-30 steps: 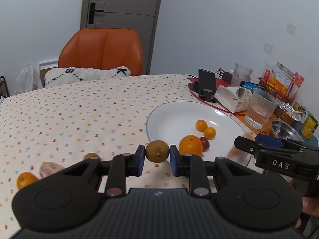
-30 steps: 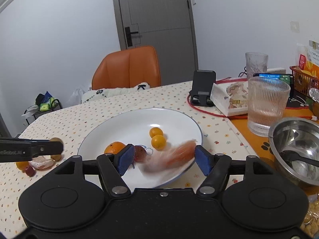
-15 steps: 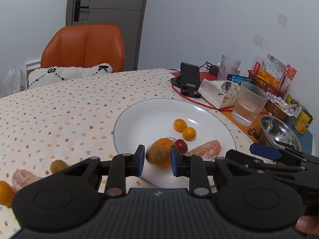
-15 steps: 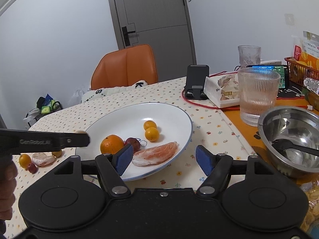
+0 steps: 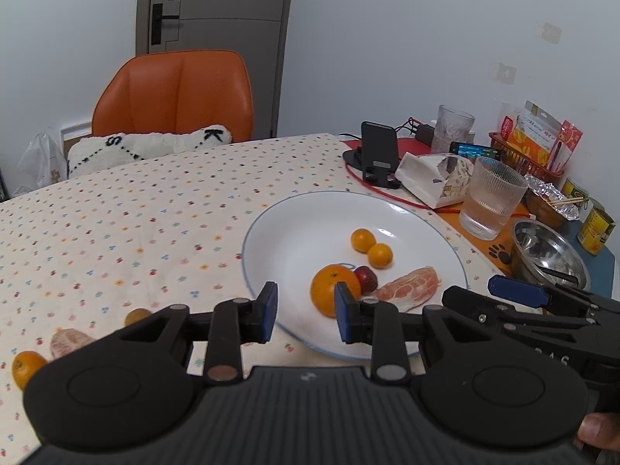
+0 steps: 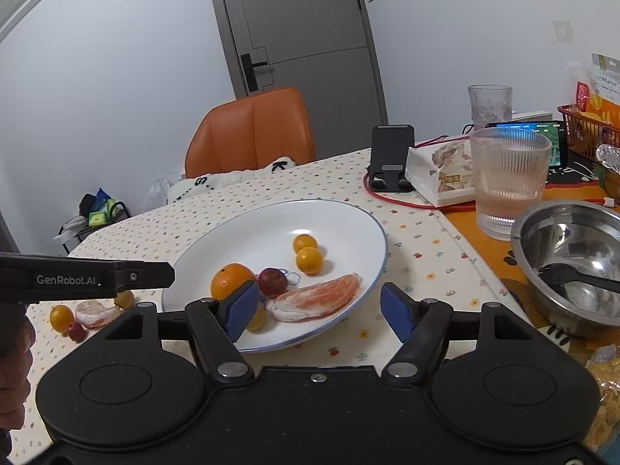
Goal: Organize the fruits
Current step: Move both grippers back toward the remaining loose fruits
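A white plate [image 5: 302,240] holds an orange [image 5: 329,290], a dark red fruit [image 5: 366,277], two kumquats [image 5: 363,240] and a peeled citrus segment [image 5: 409,288]. My left gripper [image 5: 306,312] is open and empty over the plate's near rim. In the right wrist view my right gripper [image 6: 319,312] is open and empty above the segment [image 6: 317,296]. A small yellow-brown fruit [image 6: 259,319] lies on the plate [image 6: 383,248], half hidden behind the gripper's left pad. On the cloth left of the plate lie a small orange [image 6: 62,317], a second peeled segment [image 6: 95,312], a red fruit [image 6: 76,331] and a brown fruit [image 6: 124,298].
Right of the plate stand a ribbed glass of water [image 6: 509,182] and a steel bowl [image 6: 542,224] with a black spoon. Behind are a phone stand [image 5: 379,159], a red cable, a paper box [image 5: 434,180], cans and a basket. An orange chair [image 5: 174,97] is at the far edge.
My left gripper carried the brown fruit over the plate, then opened and let it go. The peeled segment dropped from the right gripper and came to rest on the plate.
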